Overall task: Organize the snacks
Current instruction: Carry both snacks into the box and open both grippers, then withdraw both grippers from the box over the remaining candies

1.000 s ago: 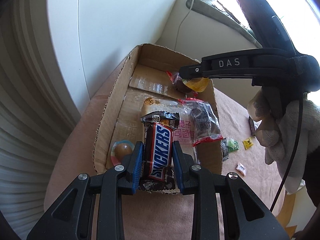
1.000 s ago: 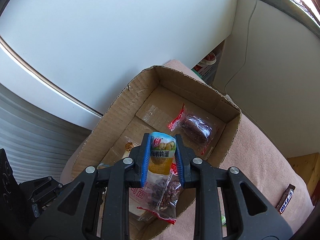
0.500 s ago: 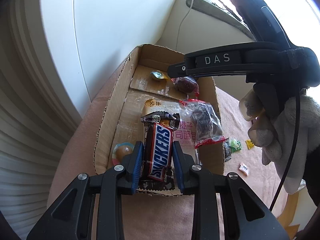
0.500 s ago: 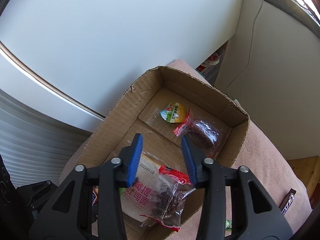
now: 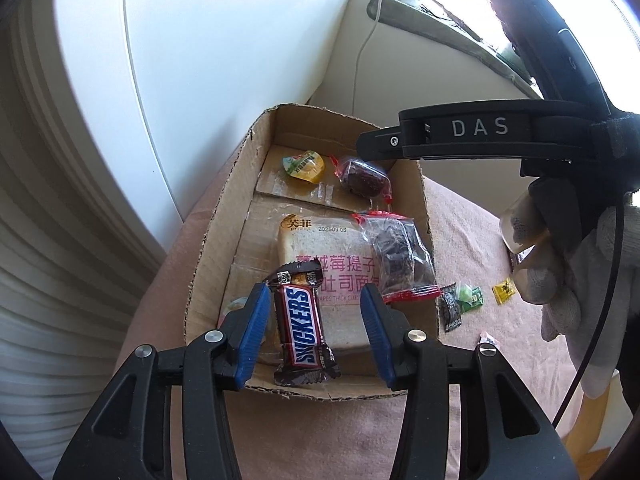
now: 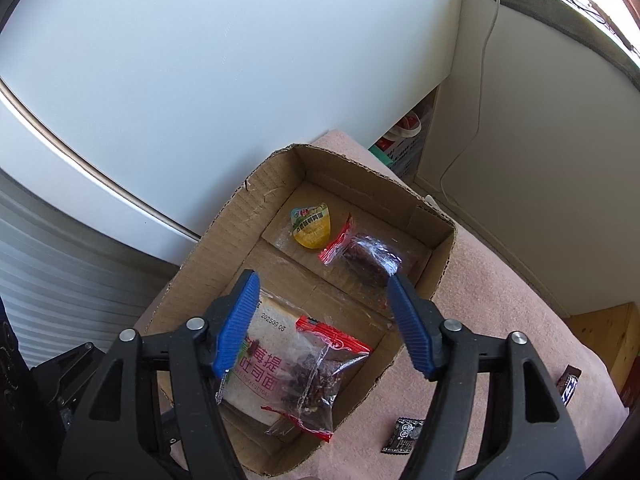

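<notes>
1. Both claws are hanging over the cardboard box [image 5: 240,216] that sits on a pink cloth-covered surface [image 5: 472,240], and this looks like the drop-off part of the sorting.
2. Left claw [image 5: 316,332]: its jaws have just been opening, and they're spread now. The chocolate bar [image 5: 302,330] is between them but neither blue pad presses on it, so it's let go; it leans at the near end of the box, against the bread pack [image 5: 320,252].
3. Right claw [image 6: 322,324]: also just been opening, spread wide with nothing between the jaws. The little yellow jelly cup [image 6: 312,226] lies on the box floor at the far end, just beside a dark snack in a clear red-edged wrapper [image 6: 366,254].
4. Also in the box: a second clear bag of dark bits [image 5: 400,258] on top of the bread, and something round by the near left wall, mostly hidden behind the left claw.
5. Still loose on the cloth outside the box: a green candy [image 5: 470,296], a black packet [image 5: 450,310], a small yellow one [image 5: 504,290], a white-ish one near the claw arm, and in the right view another dark bar [image 6: 568,386] off by the edge.
6. My guess at the next move: lift both claws clear of the box walls, swing over to the loose candies and pinch one. They're tiny and flat on soft cloth, so the claw will need to come down low and square.
</notes>
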`<act>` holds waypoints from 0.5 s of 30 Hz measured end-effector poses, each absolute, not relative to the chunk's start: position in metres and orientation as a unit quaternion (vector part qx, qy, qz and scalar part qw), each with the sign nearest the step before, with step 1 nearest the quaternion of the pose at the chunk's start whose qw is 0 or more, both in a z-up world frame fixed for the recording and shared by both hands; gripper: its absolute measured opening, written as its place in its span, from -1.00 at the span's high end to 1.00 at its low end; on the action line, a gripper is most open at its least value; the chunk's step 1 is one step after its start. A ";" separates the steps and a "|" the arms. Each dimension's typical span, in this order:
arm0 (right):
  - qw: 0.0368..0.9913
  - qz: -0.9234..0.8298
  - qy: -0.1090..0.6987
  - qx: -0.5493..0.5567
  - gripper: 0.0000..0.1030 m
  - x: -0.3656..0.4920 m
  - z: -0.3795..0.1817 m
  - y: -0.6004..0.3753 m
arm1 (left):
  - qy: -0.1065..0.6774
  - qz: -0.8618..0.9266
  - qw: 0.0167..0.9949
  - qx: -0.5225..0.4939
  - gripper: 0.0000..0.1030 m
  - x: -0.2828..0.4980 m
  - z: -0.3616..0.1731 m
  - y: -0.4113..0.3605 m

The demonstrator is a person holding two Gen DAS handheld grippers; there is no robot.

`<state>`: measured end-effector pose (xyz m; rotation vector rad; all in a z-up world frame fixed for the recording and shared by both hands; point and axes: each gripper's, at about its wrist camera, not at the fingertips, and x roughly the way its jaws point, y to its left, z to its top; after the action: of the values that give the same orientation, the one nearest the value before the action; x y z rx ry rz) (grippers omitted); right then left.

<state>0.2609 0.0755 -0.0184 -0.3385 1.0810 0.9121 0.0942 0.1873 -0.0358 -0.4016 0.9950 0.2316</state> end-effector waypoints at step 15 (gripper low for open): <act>0.779 0.376 0.495 -0.088 -0.51 0.281 0.002 -0.015 | 0.466 0.084 0.864 -0.168 -0.24 0.107 -0.020 0.151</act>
<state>0.2812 -0.0154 0.0016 -0.1911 1.0693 0.8125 0.1070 0.1505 -0.0198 -0.3517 0.9772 0.1759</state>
